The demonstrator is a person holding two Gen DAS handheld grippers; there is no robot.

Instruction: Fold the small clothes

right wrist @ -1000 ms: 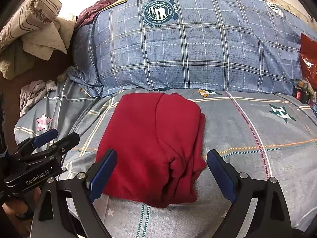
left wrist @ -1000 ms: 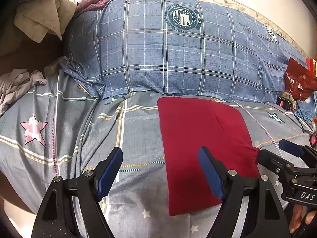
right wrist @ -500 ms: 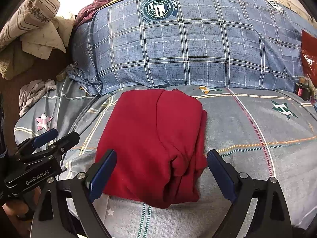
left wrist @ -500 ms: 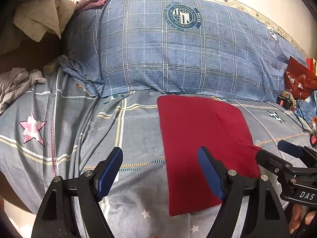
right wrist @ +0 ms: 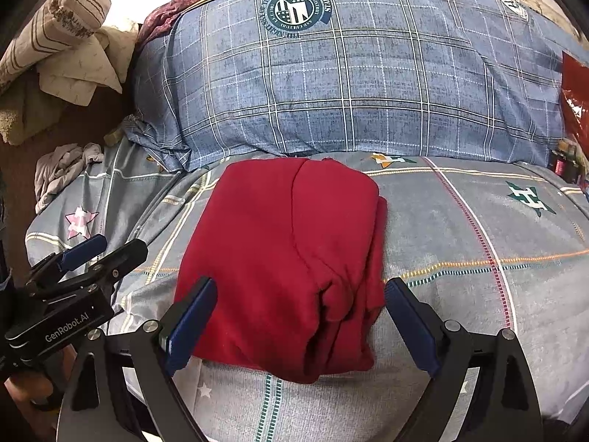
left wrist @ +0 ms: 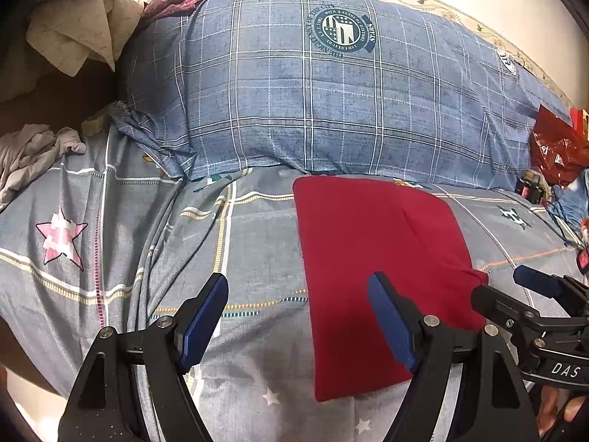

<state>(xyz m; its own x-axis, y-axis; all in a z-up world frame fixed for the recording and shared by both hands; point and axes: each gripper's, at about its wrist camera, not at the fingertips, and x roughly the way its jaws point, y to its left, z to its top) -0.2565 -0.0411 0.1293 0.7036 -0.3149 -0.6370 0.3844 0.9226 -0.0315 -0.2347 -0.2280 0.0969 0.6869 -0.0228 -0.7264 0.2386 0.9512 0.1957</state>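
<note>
A red garment lies folded into a rough rectangle on the grey patterned bed sheet; it also shows in the right wrist view, with a bunched right edge. My left gripper is open and empty, just above the sheet at the garment's left edge. My right gripper is open and empty, its jaws straddling the garment's near part without gripping it. Each gripper shows in the other's view: the right one, the left one.
A large blue plaid pillow lies right behind the garment. Crumpled grey cloth and beige bedding sit at the left. A red plastic bag and small clutter lie at the right edge.
The right gripper has crept slightly forward over the red garment. The left gripper and the garment have hardly moved.
</note>
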